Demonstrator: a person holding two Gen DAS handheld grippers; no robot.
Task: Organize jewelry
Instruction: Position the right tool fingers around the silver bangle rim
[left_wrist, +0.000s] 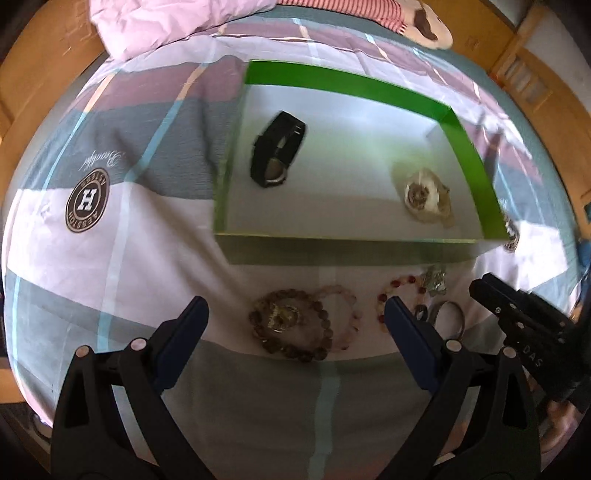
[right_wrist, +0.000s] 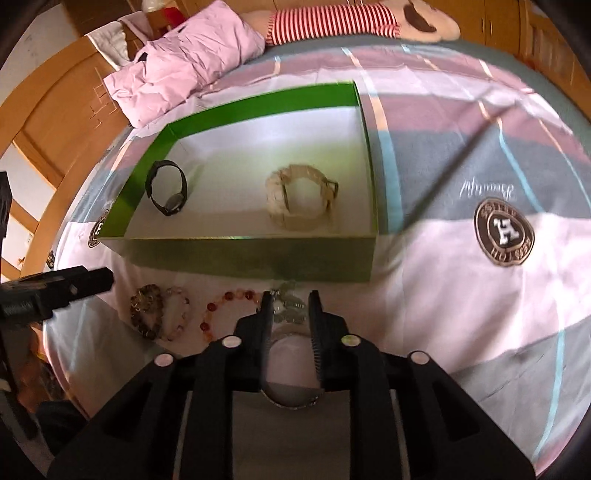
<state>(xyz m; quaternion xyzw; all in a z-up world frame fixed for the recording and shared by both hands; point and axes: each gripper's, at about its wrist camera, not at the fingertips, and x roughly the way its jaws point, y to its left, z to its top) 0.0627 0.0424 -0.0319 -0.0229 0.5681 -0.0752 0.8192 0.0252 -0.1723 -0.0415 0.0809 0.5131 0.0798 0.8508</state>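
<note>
In the middle of the bed (right_wrist: 461, 266) sits the green box (right_wrist: 258, 254), already holding a black watch (right_wrist: 168, 192) and a pale bracelet (right_wrist: 299, 197). Along the lower frame, just before the box, wait a dark bead bracelet (left_wrist: 288, 325), a pink one (left_wrist: 345, 317), a red-orange bead bracelet (right_wrist: 225, 306) and a greenish trinket (right_wrist: 290, 299). The right tongs (right_wrist: 290, 314) appear clamped on a silver bangle (right_wrist: 291, 400). The left tongs (left_wrist: 295, 314) stand apart, empty, above the beads. A crumpled pink cloth (right_wrist: 184, 70) lies well beyond.
</note>
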